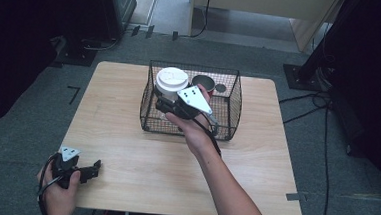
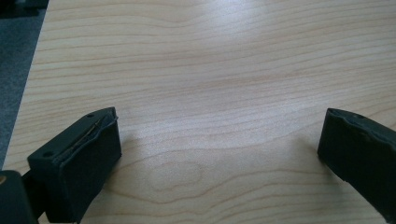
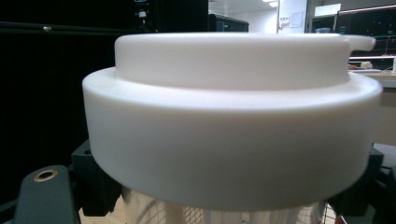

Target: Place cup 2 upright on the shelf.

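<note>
1. We see the right gripper (image 1: 171, 105) clamped on the white-lidded jar (image 1: 171, 82), below the lid, held above the wire basket (image 1: 226, 123) at the basket's 10 o'clock corner, likely so it clears the rim.
2. Jar upright; long axis vertical, lid up.
3. A red cup (image 1: 203, 83) sits at the basket's 12 o'clock.
4. The left gripper (image 1: 93, 168) rests wide and empty at the bench's (image 1: 126, 148) 7 o'clock, probably parked clear.
</note>
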Motion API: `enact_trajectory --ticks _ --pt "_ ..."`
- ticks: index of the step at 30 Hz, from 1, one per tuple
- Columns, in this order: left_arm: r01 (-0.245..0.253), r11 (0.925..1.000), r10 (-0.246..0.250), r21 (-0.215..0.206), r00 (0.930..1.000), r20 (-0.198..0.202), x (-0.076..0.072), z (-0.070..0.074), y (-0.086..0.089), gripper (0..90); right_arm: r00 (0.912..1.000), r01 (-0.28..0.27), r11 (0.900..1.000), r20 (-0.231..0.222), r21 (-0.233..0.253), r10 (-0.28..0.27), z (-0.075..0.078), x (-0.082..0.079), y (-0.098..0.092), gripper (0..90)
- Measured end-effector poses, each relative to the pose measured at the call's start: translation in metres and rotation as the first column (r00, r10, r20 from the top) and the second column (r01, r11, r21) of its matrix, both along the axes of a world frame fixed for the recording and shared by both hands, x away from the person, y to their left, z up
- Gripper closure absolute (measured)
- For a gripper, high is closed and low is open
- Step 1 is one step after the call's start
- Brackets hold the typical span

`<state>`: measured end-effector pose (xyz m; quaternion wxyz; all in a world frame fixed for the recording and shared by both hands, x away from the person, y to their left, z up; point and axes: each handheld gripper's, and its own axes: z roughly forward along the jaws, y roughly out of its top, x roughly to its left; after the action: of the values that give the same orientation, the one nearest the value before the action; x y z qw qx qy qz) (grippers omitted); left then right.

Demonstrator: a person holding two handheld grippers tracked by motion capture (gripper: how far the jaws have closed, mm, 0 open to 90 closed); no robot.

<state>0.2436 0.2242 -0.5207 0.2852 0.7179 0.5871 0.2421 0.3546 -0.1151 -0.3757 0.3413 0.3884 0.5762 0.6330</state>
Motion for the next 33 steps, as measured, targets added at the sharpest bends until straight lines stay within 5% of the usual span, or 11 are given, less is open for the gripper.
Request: enact_trajectory --ticks 24,33 --pt "0.001 1.0 -0.001 0.001 1.0 0.0 0.0 0.0 0.0 0.0 0.9969 0.064 0.995 -0.041 -0.075 -0.067 -0.035 0.058 0.006 15.6" --pt "0.002 1.0 -0.002 0.001 1.0 -0.001 0.0 0.0 0.0 0.0 0.9944 0.078 0.995 -0.066 -0.061 -0.082 -0.044 0.074 0.01 15.6"
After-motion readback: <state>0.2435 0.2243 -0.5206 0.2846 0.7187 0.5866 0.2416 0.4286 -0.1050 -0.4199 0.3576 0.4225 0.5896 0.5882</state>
